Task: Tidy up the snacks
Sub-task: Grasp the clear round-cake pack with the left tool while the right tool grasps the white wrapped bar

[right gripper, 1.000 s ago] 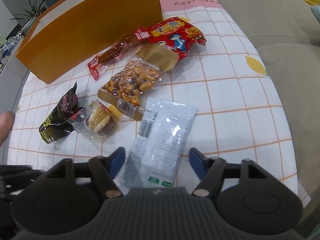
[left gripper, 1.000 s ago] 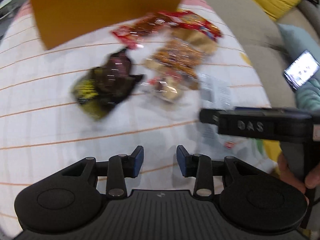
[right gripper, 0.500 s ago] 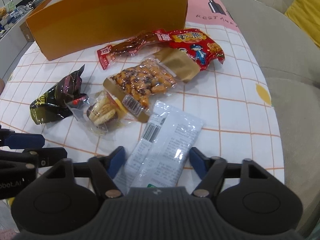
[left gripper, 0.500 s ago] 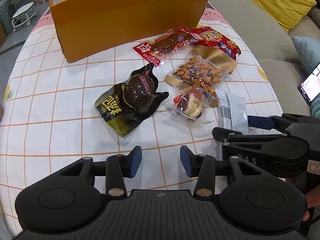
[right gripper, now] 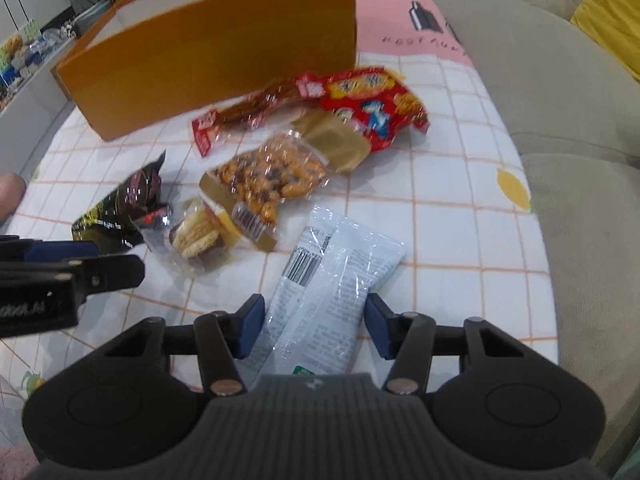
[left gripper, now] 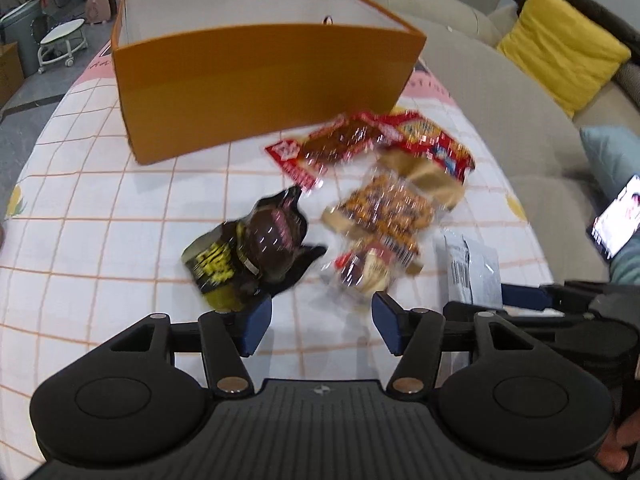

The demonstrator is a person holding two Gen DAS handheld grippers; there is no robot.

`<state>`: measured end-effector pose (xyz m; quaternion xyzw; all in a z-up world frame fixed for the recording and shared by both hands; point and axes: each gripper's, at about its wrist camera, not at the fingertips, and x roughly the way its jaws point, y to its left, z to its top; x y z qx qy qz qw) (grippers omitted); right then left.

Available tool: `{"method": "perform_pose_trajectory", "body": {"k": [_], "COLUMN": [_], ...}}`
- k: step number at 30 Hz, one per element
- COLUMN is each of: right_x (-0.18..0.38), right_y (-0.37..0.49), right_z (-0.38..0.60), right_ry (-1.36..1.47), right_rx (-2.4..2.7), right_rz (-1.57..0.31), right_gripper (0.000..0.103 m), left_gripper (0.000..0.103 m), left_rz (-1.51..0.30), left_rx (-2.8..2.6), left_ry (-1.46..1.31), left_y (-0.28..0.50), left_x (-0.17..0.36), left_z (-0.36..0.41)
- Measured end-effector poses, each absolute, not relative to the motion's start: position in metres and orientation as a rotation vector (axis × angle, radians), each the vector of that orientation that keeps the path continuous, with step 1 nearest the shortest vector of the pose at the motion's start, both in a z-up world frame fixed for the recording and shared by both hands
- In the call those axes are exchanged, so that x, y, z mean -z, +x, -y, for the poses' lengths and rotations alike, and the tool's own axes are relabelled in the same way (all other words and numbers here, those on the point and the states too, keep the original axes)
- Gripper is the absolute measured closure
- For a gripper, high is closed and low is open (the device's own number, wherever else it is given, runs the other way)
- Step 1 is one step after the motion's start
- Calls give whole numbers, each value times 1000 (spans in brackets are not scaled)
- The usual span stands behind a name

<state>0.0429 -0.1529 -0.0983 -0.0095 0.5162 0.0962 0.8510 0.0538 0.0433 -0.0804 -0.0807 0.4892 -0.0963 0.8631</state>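
Note:
An open orange box (left gripper: 260, 80) (right gripper: 208, 52) stands at the back of the checked tablecloth. In front of it lie a red sausage pack (left gripper: 332, 148), a red snack bag (right gripper: 372, 108), a clear peanut pack (right gripper: 268, 180), a small biscuit packet (left gripper: 368, 272) and a dark brown-and-yellow packet (left gripper: 248, 260). My left gripper (left gripper: 322, 320) hovers just short of the dark packet; its jaws are opening with nothing between them. My right gripper (right gripper: 315, 326) straddles the near end of a white packet (right gripper: 332, 280); its jaws are closing, the pads close beside its edges.
A grey sofa (right gripper: 560, 120) curves along the table's right edge, with a yellow cushion (left gripper: 560, 56) on it and a lit phone (left gripper: 616, 220) further right. A hand (left gripper: 616, 448) holds the right gripper's handle. The left gripper's body (right gripper: 60, 272) sits left of the white packet.
My left jaws have spread wider and that view has tilted up, so the box's inside shows. My right jaws have narrowed around the white packet, which has not shifted.

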Motion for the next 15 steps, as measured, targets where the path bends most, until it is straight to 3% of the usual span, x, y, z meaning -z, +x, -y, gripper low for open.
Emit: {"method": "perform_pose_trajectory", "body": {"k": [7,15], "right_x": [93,105], "right_y": [51,56], "right_z": [154,155], "right_ry": [-17,-8], "right_rx": [-235,-253], "right_rz": [-1045,-1077], "right_gripper": [51,51], "left_gripper": [26,26], "left_rz": [-1043,-1052], "left_rx": [182,165], "left_ry": [-224,-258], "left_y": [73,82], "left_x": [95,107], "left_z": [-31,-21]}}
